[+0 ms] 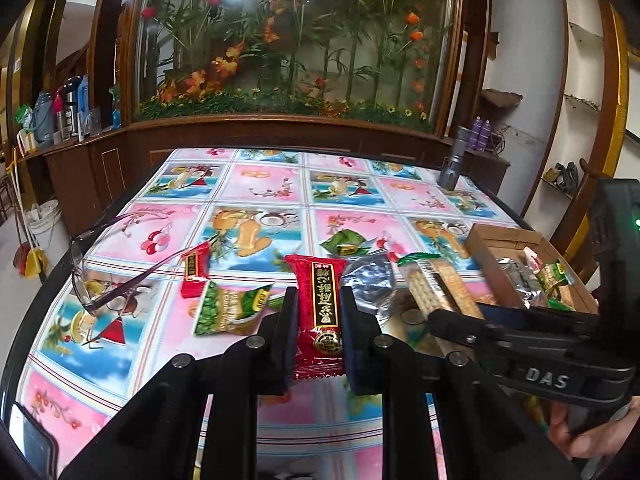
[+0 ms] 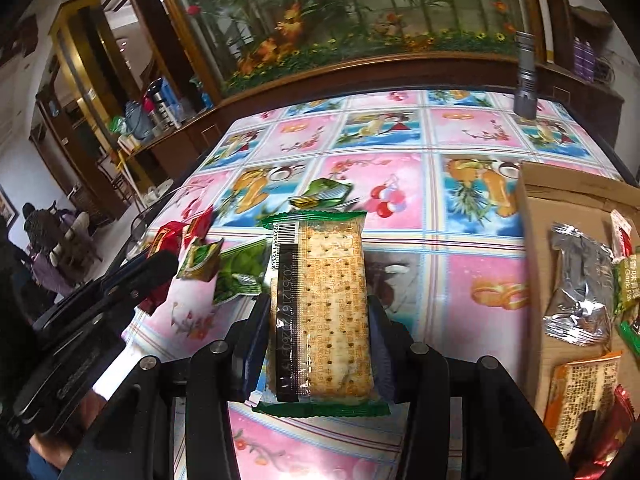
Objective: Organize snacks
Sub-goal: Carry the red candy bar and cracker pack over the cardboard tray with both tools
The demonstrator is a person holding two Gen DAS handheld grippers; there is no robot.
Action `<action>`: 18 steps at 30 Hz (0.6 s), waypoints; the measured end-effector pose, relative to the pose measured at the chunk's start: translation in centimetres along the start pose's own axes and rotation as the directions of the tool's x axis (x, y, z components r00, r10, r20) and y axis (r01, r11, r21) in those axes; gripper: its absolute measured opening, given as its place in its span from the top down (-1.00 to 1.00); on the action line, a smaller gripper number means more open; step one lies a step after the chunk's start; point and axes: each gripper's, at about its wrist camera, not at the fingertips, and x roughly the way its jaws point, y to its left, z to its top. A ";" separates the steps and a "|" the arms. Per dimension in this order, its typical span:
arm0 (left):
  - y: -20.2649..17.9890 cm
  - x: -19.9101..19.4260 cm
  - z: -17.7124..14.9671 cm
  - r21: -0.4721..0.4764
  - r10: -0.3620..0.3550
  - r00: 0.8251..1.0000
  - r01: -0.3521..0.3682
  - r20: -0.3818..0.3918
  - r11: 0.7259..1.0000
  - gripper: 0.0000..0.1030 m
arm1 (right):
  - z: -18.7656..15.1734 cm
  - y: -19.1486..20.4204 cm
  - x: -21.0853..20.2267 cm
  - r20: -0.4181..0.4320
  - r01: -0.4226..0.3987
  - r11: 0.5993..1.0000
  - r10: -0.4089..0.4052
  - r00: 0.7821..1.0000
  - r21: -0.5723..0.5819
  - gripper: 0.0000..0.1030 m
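Note:
My left gripper (image 1: 319, 312) is shut on a red snack packet (image 1: 319, 312) with a black and gold label, held above the table. My right gripper (image 2: 320, 312) is shut on a clear cracker packet (image 2: 320, 312) with green ends, also held above the table; it shows in the left wrist view (image 1: 434, 286) too. A cardboard box (image 1: 480, 248) at the right holds several snacks, among them a silver packet (image 2: 580, 288) and an orange packet (image 2: 580, 400). Loose on the table lie a small red packet (image 1: 195, 270), a green pea packet (image 1: 228, 308), a silver packet (image 1: 370, 276) and a green wrapped snack (image 1: 344, 245).
The table has a pink and blue fruit-patterned cloth (image 1: 260, 184). Purple-framed glasses (image 1: 104, 280) lie at the left. A grey flashlight (image 1: 454, 160) stands at the far right corner. A phone (image 1: 36, 444) lies at the near left edge. A wooden cabinet with flowers stands behind.

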 end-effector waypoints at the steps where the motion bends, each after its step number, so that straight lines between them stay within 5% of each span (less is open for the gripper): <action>1: -0.3 0.1 -0.1 0.012 -0.008 1.000 0.008 -0.004 1.000 0.64 | 0.0 -0.1 0.0 0.000 0.001 1.000 -0.001 1.000 0.004 0.02; 18: -1.4 -0.3 -0.6 0.084 0.009 1.000 -0.010 0.012 0.996 0.64 | -0.1 0.1 -0.1 -0.002 -0.010 1.000 0.010 1.000 -0.004 0.02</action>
